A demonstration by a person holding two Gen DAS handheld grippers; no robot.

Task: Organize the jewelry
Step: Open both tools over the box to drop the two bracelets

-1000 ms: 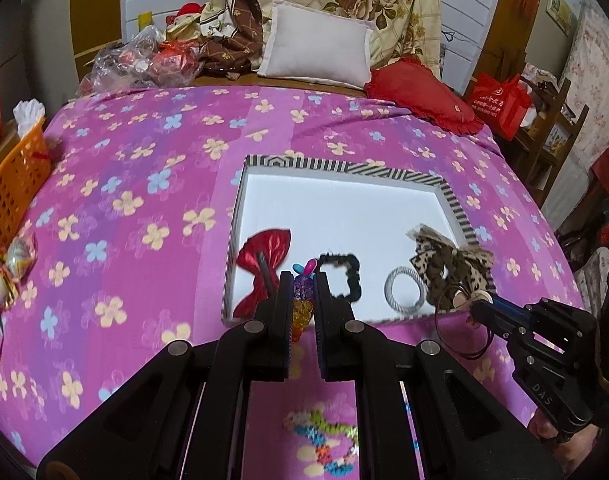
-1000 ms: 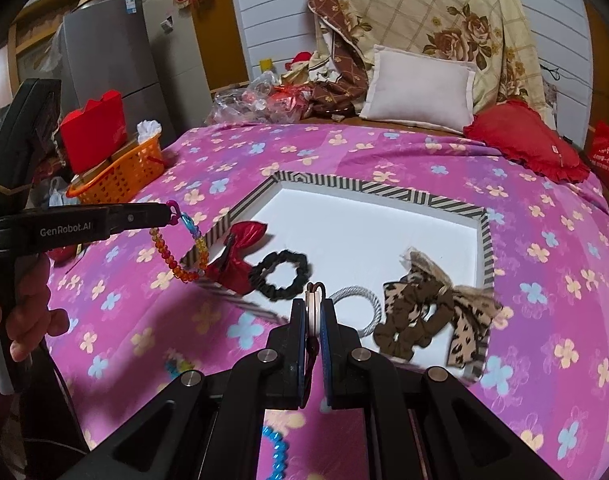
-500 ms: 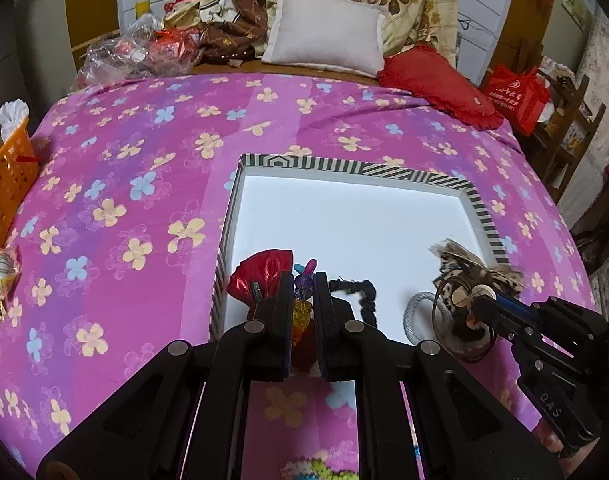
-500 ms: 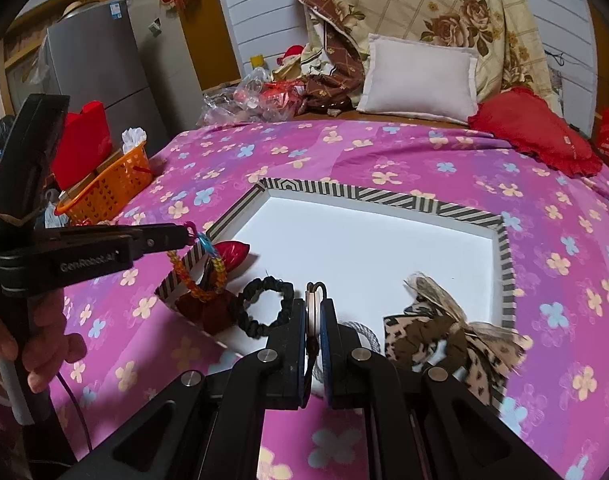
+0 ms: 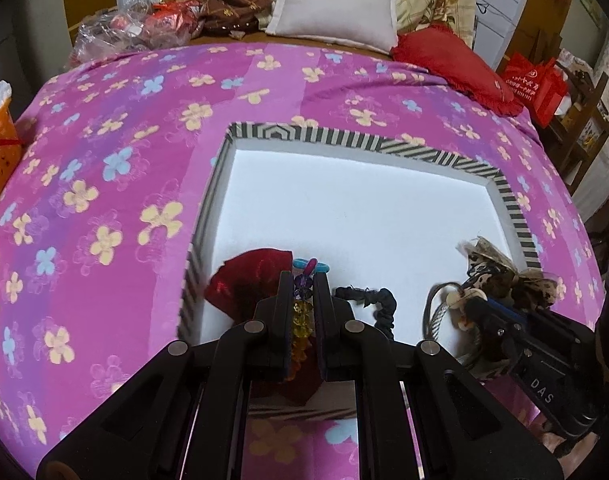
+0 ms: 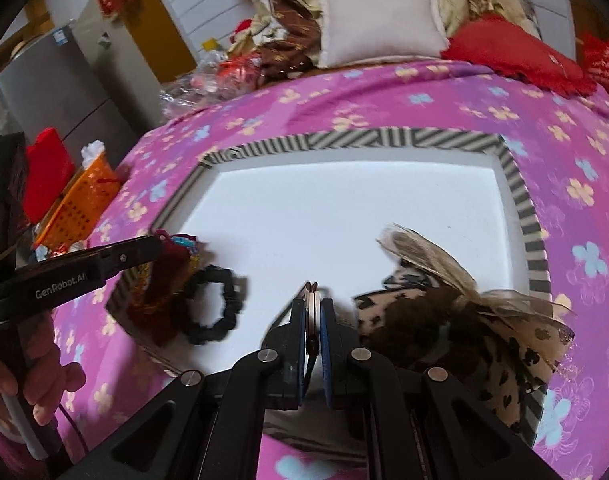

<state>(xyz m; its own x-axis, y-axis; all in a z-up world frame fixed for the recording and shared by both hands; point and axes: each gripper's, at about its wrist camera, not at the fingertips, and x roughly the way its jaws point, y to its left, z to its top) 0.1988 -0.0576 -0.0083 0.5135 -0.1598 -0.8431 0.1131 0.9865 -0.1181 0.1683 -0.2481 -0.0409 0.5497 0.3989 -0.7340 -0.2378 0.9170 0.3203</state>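
We saw the left gripper (image 5: 303, 280) clamped on a beaded bracelet (image 5: 302, 322), its strand running lengthwise between the pads, amber beads nearest the camera and purple and blue loops poking out past the tips toward the tray's far rim. The right gripper (image 6: 313, 308) was closed on a pendant of stacked pale discs (image 6: 311, 304), set edge-on and pointing the same way, with its dark cord hanging below. Both hung over the near end of the white tray with the striped rim (image 5: 512, 208). Just beyond lay a red bow (image 5: 248, 280), a black scrunchie (image 6: 212, 304), a silver-grey hair tie (image 5: 438, 316) and a leopard-print bow (image 6: 444, 312). Farther off, the tray sat on a pink flowered bedspread (image 5: 104, 160), with a white pillow (image 5: 336, 12) behind.
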